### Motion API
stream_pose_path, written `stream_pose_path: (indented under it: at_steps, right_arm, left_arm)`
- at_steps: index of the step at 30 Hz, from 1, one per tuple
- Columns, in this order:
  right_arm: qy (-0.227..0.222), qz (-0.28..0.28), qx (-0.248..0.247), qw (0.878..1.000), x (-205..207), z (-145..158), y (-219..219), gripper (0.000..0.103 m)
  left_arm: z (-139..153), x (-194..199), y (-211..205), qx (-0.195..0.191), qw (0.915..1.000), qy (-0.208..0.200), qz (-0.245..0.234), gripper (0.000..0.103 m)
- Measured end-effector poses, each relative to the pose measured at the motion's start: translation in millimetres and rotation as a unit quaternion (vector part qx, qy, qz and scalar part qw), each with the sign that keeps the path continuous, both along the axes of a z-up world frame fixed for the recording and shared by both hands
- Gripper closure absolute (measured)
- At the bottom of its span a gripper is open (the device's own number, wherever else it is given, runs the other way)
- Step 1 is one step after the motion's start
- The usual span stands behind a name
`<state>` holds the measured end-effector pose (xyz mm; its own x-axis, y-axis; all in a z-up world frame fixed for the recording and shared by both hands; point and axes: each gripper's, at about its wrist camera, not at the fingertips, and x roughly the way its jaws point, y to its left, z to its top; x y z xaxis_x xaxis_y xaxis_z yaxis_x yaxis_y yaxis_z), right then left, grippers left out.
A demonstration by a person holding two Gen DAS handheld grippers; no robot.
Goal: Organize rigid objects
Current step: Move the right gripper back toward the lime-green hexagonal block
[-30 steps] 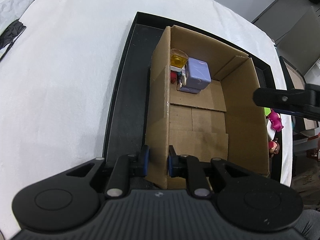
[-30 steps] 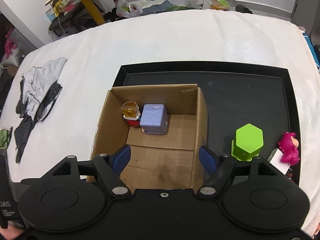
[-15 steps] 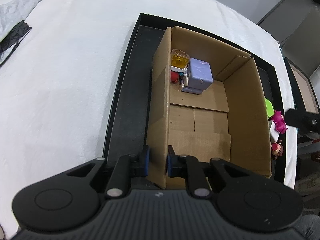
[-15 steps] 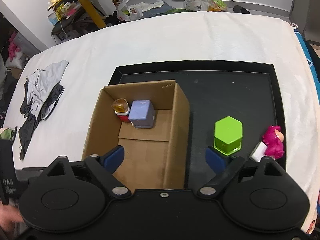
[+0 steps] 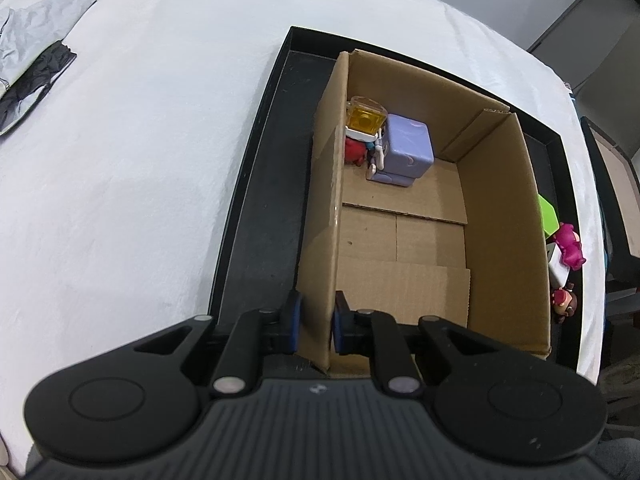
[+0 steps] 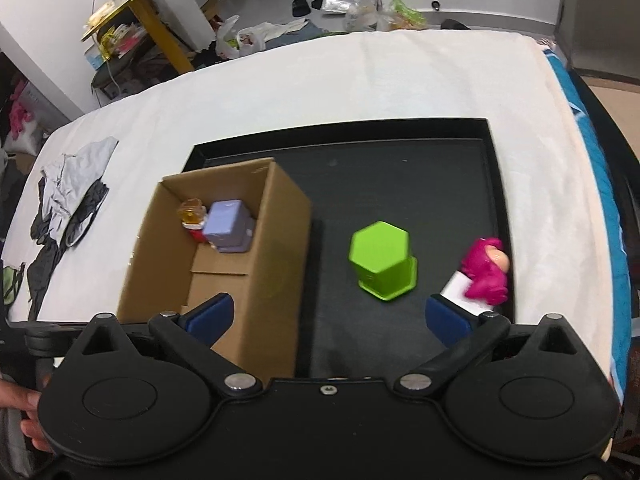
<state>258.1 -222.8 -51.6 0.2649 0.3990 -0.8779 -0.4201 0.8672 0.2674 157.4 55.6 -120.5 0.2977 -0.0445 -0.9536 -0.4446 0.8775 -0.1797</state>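
Observation:
A cardboard box (image 5: 500, 216) (image 6: 276, 248) stands on a black tray (image 5: 264, 184) (image 6: 440, 184). Inside it, at the far left corner, are a lilac cube toy (image 5: 406, 146) (image 6: 228, 218) and a yellow-topped figure (image 5: 365, 120) (image 6: 193, 212). My left gripper (image 5: 315, 324) is shut on the box's left wall near its front corner. My right gripper (image 6: 326, 314) is open and empty, above the tray beside the box. A green hexagonal block (image 6: 382, 264) (image 5: 547, 212) and a pink-haired figure (image 6: 486, 272) (image 5: 570, 244) stand on the tray to the right.
A small brown-red figure (image 5: 564, 302) sits at the tray's right front. Grey and black cloths (image 6: 68, 208) (image 5: 32, 60) lie on the white table to the left. The table's right edge (image 6: 600, 200) is close to the tray.
My right gripper has moved right, from over the box to over the tray in front of the green block. The left gripper keeps its hold on the box wall.

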Motion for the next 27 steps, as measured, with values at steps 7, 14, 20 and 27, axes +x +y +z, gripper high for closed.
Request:
stream_pose_path:
  at_steps: [7, 14, 20, 27]
  right_arm:
    - [-0.014, 0.007, -0.009, 1.0, -1, 0, -28, 0.0]
    - [-0.011, 0.0, -0.018, 1.0, 3, 0, -55, 0.0]
    - [0.009, 0.004, -0.013, 1.0, 8, -1, -72, 0.0]
    - [0.024, 0.036, -0.022, 0.999, 16, -2, -77, 0.018]
  left_arm:
    - [-2, 0, -3, 0.007, 1.0, 0.002, 0.004, 0.088]
    - [-3, -2, -4, 0.01, 0.9999, 0.003, 0.009, 0.089]
    - [1, -4, -5, 0.013, 0.9998, 0.0, 0.013, 0.089]
    - [6, -8, -4, 0.014, 0.9997, -0.004, 0.018, 0.089]
